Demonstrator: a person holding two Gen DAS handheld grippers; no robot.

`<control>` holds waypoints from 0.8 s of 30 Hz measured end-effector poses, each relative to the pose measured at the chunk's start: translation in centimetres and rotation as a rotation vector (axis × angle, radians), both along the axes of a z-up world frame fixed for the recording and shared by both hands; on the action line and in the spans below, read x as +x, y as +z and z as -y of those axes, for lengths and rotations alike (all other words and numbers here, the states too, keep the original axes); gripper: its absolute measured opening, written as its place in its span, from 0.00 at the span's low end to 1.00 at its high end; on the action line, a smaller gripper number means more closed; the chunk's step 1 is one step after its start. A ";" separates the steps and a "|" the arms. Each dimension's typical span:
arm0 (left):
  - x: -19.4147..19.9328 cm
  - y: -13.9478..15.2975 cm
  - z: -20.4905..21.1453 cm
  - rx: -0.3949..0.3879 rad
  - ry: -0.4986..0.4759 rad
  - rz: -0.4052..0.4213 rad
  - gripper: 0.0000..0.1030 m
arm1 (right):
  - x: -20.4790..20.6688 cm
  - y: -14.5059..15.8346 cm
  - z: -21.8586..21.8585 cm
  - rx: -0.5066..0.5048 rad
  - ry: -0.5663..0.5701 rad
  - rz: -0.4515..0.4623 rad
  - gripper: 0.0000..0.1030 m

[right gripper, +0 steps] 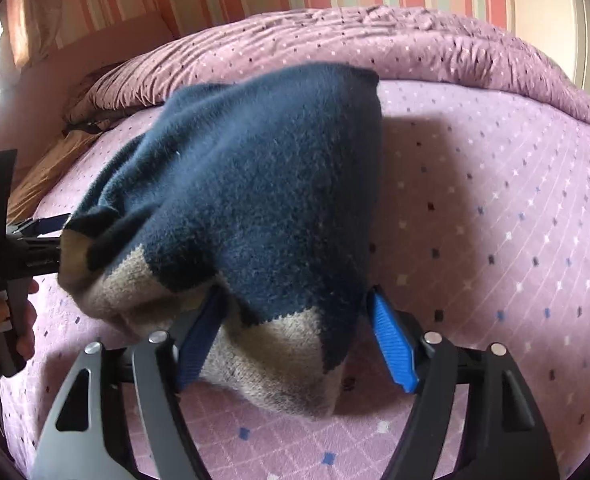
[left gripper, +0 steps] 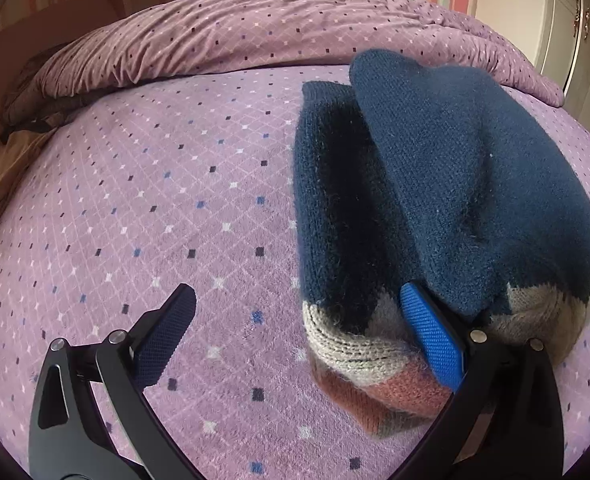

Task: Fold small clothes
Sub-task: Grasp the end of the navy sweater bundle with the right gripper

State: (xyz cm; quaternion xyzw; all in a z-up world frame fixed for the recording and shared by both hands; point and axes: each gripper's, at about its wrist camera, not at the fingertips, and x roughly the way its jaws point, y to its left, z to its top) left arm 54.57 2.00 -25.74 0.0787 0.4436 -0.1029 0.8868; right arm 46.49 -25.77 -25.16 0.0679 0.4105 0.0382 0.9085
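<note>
**Currently listed: one knitted garment, mid-fold, on the bed**

Item: navy knitted sweater [left gripper: 435, 184] with grey and rust patterning at its hem, bunched and doubled over on the purple dotted bedspread [left gripper: 175, 220]. A rumpled duvet [left gripper: 235, 36] of the same print lies beyond the sweater.

Left gripper [left gripper: 295, 320]: jaws spread wide; one blue pad [left gripper: 431, 336] lies against the sweater's hem, the other stands clear of it. Nothing clamped.

Right gripper [right gripper: 295, 340]: jaws parted, astride the sweater's hem corner; neither pad visibly pinches the knit.
</note>
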 end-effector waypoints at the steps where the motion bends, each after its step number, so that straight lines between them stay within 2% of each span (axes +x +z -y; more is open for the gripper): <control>1: -0.1 0.4 -0.1 -0.002 0.004 0.000 0.97 | -0.1 0.5 -0.2 -0.011 0.007 0.007 0.71; 4: -0.6 2.2 -1.3 -0.058 0.033 0.002 0.97 | -1.2 2.6 0.0 0.010 0.021 0.047 0.73; 5: -0.7 2.6 -1.7 -0.057 0.046 0.011 0.97 | -1.8 3.5 0.2 0.004 0.016 0.072 0.79; 6: -0.8 3.2 -2.2 -0.047 0.061 0.024 0.97 | -2.2 4.2 0.3 -0.005 0.012 0.088 0.80; 11: -0.2 4.8 -4.1 -0.043 0.093 0.030 0.97 | -4.0 6.2 1.1 -0.019 0.013 0.118 0.80; 12: 0.0 4.8 -4.2 -0.054 0.088 0.018 0.97 | -4.3 6.3 1.1 -0.026 0.013 0.118 0.80; 17: 1.7 3.1 -4.7 -0.247 0.018 -0.156 0.97 | -4.8 5.9 1.9 -0.042 -0.011 0.109 0.81; 21: 2.5 1.4 -3.6 -0.256 0.006 -0.196 0.97 | -5.2 5.6 1.9 -0.065 -0.009 0.112 0.81; 24: 3.5 -0.2 -2.4 -0.317 -0.029 -0.250 0.97 | -5.0 5.4 1.6 -0.088 -0.004 0.114 0.81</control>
